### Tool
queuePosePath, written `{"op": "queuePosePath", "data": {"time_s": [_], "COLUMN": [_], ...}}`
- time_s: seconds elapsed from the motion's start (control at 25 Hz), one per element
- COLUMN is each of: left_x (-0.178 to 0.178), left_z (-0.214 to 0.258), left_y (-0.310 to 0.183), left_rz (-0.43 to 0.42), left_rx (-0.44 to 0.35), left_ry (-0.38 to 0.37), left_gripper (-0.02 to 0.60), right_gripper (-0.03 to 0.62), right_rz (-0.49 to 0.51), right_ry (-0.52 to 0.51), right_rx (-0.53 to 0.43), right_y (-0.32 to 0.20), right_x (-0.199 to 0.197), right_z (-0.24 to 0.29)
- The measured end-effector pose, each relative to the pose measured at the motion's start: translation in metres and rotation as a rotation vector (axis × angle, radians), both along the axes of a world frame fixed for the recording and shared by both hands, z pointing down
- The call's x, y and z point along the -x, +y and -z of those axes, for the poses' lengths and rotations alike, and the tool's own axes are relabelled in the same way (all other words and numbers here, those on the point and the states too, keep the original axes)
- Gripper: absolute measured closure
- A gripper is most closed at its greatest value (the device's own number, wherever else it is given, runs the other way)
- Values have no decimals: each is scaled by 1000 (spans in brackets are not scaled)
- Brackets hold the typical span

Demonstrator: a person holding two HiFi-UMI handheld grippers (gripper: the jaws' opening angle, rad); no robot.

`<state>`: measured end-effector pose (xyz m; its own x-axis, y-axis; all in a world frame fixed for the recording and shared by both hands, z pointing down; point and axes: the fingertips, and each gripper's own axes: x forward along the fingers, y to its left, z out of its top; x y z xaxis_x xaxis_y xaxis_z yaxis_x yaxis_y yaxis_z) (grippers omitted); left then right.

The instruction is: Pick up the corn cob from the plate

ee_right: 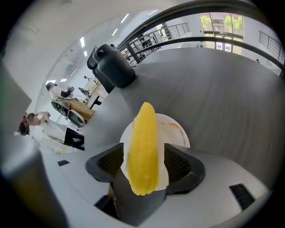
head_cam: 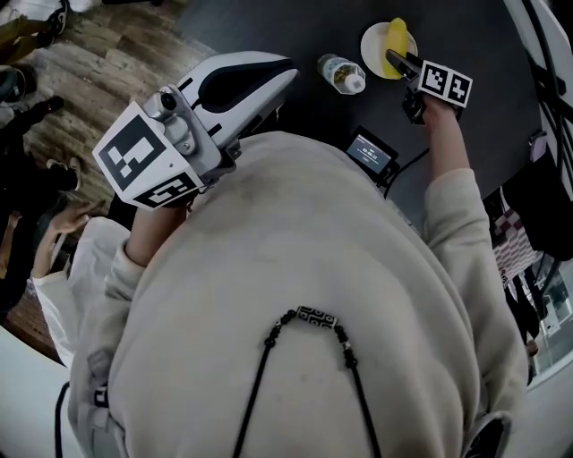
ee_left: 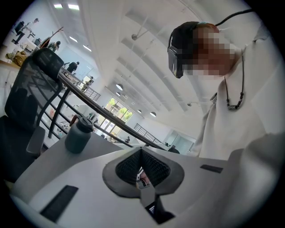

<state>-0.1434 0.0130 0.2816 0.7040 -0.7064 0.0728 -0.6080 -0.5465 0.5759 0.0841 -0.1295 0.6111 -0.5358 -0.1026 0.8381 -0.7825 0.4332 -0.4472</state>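
— Both pads of your right gripper [ee_right: 142,171] stand apart, with a sliver of plate [ee_right: 177,133] showing on either side of the corn cob [ee_right: 143,133] that lies between them. Close gently and squarely on its middle so it won't roll.
— And the left gripper [ee_left: 141,171]?
— Pressed together on nothing; leave it back. Beyond the plate stands a dark bottle [ee_right: 111,67]. Lift straight up, clear of it.

Dark grey table [head_cam: 260,22]; wood-plank floor [head_cam: 107,63]; balcony railing [ee_right: 173,31]; bright windows [ee_right: 218,20]; ceiling lights [ee_left: 119,87].
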Motion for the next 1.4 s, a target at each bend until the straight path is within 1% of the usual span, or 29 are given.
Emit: {"op": "queuePosePath", "data": {"time_s": [0.16, 0.4, 0.56, 0.64, 0.84, 1.08, 1.24, 1.4], "left_x": [-1, -2, -3, -3, -3, -13, -24, -43], "left_z": [-1, 0, 1, 0, 4, 14, 28, 41], "left_y": [1, 1, 3, 4, 2, 2, 4, 2], "left_rz": [-3, -5, -8, -8, -15, -50, -82, -153], "left_rx": [2, 1, 1, 1, -10, -45, -86, -143], "left_ry": [0, 0, -4, -4, -8, -24, -42, -65], "left_gripper": [581, 581, 581, 581, 581, 581, 581, 581], "right_gripper": [321, 324, 332, 332, 333, 333, 333, 333], "right_rz": [15, 31, 81, 84, 35, -4, -51, -111], "right_ry": [10, 83, 108, 114, 79, 30, -60, -182], "right_rx": [1, -4, -11, -15, -18, -63, -120, -219], "right_y": [-1, 5, 8, 10, 9, 6, 4, 3], "right_x": [5, 8, 11, 10, 11, 6, 2, -1], "right_z": [-5, -16, -17, -17, -8, 18, 57, 111]}}
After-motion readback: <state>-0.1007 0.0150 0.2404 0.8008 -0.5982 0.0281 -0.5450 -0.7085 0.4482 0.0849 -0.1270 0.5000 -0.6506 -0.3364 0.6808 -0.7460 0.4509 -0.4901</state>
